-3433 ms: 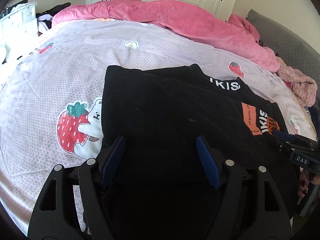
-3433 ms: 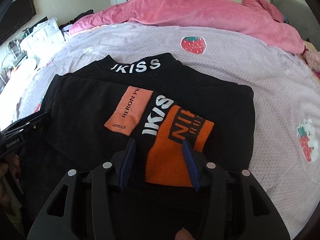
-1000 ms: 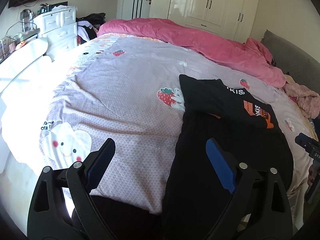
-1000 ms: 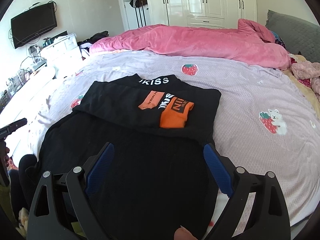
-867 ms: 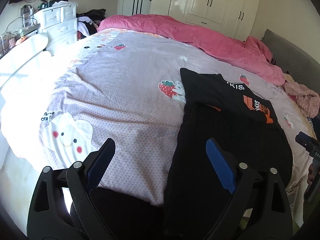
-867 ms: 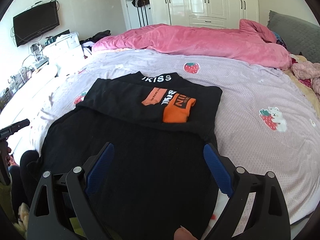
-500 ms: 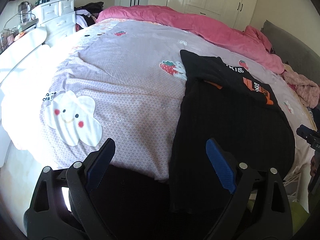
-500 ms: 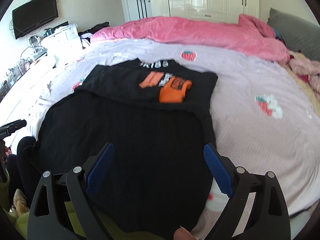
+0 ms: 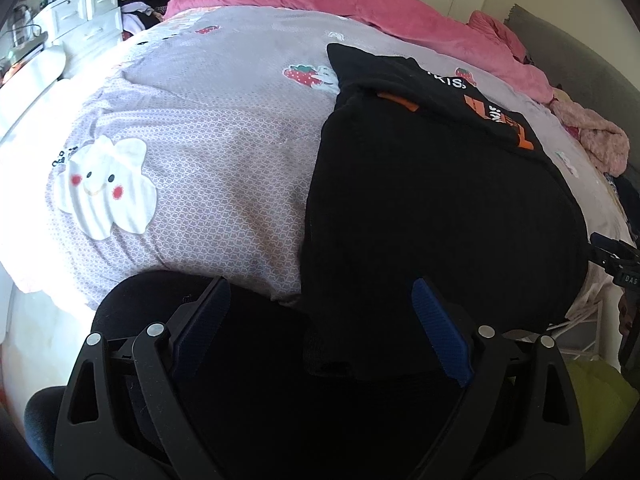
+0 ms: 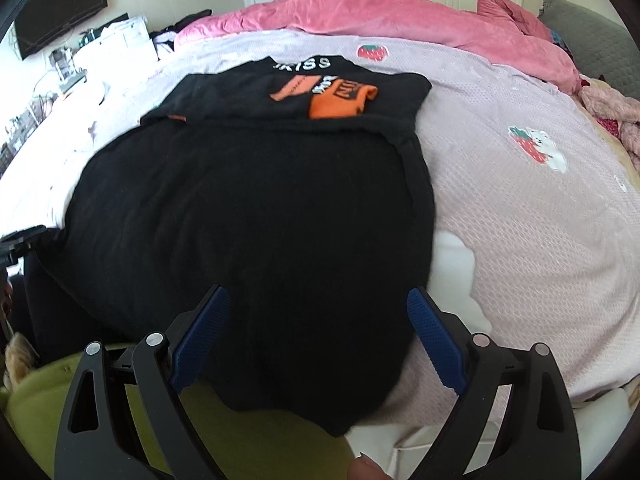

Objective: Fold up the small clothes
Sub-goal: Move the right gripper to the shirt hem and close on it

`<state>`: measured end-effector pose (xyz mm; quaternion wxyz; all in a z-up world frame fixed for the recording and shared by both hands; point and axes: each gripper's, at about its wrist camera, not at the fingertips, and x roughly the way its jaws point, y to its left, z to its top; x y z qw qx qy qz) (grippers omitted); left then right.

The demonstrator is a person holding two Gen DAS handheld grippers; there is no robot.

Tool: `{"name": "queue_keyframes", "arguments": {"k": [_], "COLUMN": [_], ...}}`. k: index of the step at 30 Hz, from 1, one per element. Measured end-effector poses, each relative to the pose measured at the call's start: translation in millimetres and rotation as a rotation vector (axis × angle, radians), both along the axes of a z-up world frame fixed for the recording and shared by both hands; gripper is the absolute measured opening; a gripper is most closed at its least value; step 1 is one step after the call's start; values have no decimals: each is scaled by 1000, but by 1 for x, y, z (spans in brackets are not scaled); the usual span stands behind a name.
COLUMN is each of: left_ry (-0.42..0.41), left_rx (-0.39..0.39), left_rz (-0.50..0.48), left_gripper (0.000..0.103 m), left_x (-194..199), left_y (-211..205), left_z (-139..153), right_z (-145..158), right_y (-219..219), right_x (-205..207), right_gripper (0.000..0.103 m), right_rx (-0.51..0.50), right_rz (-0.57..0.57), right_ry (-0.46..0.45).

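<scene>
Below both open fingers (image 10: 434,344) — black garment (image 10: 248,216), untouched.

Sweater (image 10: 248,216) lies flat on bed (image 10: 540,220), near hem hanging over bed's front edge. Its far part is folded back twd viewer, cuff (image 10: 340,102) on top. Quilt (image 10: 400,20) bunched behind it along bed's far side. Left claw (image 9: 320,328) at sweater's left edge, right claw (image 10: 316,340) over near hem w/ cloth betw its jaws, both spread wide.
</scene>
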<state>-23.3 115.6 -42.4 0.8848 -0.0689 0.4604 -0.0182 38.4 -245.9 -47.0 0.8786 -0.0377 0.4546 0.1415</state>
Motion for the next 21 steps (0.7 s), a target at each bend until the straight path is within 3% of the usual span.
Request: {"name": "queue_keyframes", "arguments": {"k": [6,8,10,11,15,19,21], "left_ry": [34,45,52,54,54,54,52], "left_rx": [-15,-22,-23,-23,-24,-17,-10], "left_rz": [-35,-45,-47,-45,-39,-40,-36], "left_gripper": [59,49,40,36,32,29,14], "left_x": [3,3,4,4,4,4,4], "left_y": [-7,-8,-9,-9,-7,-8,-8], "left_z": [-9,-12,-15,-15,-15,-15,-16], "right_z": [-7,-9,-11,-13,-23,-33,-37], "right_y": [-19,-25,-29,-31,-36,-32,-31], "right_x": [-11,-16,-21,-23,-32,-33,-29], "right_gripper": [90,81,63,60,40,37,38], "right_rx": [-33,-28,-24,-22,-6,25,29], "right_rz": [1,18,37,45,54,56,49], "right_ry": [46,71,99,113,166,183,184]}}
